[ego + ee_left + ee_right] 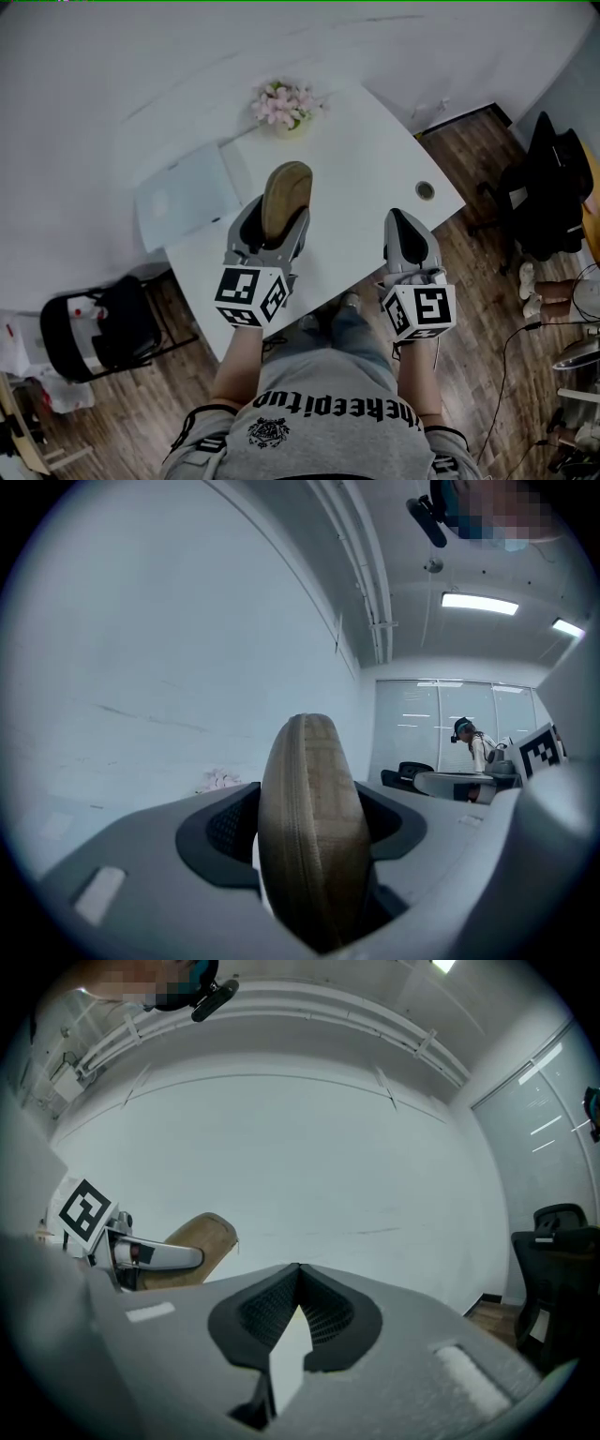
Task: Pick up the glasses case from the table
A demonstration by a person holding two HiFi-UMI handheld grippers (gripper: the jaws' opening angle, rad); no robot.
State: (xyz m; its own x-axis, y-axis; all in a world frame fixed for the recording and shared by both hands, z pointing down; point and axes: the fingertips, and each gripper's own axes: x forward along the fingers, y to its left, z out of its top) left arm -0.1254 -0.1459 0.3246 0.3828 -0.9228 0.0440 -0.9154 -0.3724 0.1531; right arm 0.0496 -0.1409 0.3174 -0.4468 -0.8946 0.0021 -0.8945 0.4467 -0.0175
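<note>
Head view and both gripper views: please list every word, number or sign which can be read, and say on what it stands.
"thekeepitun": on the shirt, upside down in the head view; its ends are hidden, so this reading is uncertain.
The emblem on the shirt: too small to read.
The cubes of the left gripper and the right gripper: only black-and-white square markers, no words.
The glasses case: no print seen.

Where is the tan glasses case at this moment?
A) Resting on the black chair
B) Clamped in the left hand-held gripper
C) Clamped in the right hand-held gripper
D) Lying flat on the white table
B: the glasses case stands on edge between the jaws of the left hand-held gripper, raised off the table, while the right hand-held gripper is shut on nothing.
</note>
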